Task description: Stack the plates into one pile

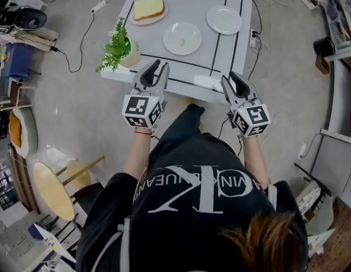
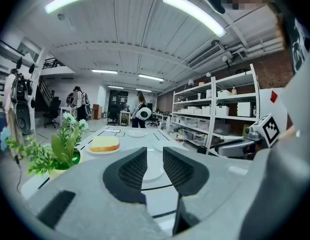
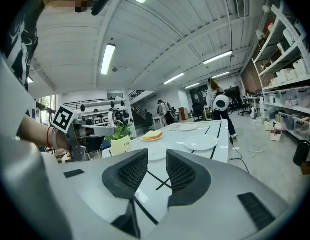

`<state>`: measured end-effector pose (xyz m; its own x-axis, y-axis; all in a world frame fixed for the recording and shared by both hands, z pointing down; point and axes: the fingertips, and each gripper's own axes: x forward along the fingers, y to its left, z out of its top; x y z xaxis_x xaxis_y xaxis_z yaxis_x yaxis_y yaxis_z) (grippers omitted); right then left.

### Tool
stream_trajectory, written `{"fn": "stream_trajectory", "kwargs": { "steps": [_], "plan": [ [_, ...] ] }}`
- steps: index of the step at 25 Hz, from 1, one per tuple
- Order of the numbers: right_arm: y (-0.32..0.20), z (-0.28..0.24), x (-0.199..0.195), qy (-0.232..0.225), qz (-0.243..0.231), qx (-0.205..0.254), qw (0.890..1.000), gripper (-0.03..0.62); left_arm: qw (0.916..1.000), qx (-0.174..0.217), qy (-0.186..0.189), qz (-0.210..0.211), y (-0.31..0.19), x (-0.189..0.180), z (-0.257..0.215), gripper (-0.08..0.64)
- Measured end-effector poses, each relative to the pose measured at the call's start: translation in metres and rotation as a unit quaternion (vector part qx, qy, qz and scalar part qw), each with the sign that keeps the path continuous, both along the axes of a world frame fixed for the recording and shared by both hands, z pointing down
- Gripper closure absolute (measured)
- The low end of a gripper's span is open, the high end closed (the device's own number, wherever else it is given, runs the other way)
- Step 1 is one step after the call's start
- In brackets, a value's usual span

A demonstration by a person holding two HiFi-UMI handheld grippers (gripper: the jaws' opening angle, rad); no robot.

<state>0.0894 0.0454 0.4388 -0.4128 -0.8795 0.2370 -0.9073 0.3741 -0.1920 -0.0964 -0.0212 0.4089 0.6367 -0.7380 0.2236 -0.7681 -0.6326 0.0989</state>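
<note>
The left gripper point(image 1: 155, 67) and right gripper point(image 1: 232, 78) hung at the tabletop's point(image 1: 192, 75) near edge, jaws parted with nothing between them. The plates point(image 1: 182, 38) lay further along the tabletop, well clear of both.

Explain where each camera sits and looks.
Head view: on the person's head, looking steeply down at table, arms, shirt, left gripper, right gripper.
Left gripper view: on that gripper, looking along its jaws over the table; right gripper at right.
Right gripper view: likewise on its gripper; left gripper, wrist at left.
All share the potted plant.
</note>
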Motion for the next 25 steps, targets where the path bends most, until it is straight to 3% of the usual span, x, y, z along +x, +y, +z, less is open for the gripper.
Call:
{"fn": "stream_trajectory", "kwargs": {
  "steps": [7, 13, 18, 25],
  "plan": [
    [-0.085, 0.013, -0.015, 0.014, -0.02, -0.057, 0.998, 0.487, 0.9991, -0.041, 0.011, -0.006, -0.072, 0.004, 0.019, 0.454],
    [-0.133, 0.042, -0.029, 0.018, -0.043, -0.136, 0.99, 0.483, 0.9953, -0.093, 0.001, -0.026, -0.114, 0.007, 0.046, 0.454],
    [-0.16, 0.07, -0.036, 0.034, -0.046, -0.217, 0.974, 0.471, 0.9847, -0.168, -0.028, -0.034, -0.129, 0.002, 0.085, 0.454],
    [-0.191, 0.093, -0.039, 0.052, -0.019, -0.276, 0.959, 0.423, 0.9702, -0.236, -0.047, -0.026, -0.151, 0.004, 0.115, 0.428]
  ]
}}
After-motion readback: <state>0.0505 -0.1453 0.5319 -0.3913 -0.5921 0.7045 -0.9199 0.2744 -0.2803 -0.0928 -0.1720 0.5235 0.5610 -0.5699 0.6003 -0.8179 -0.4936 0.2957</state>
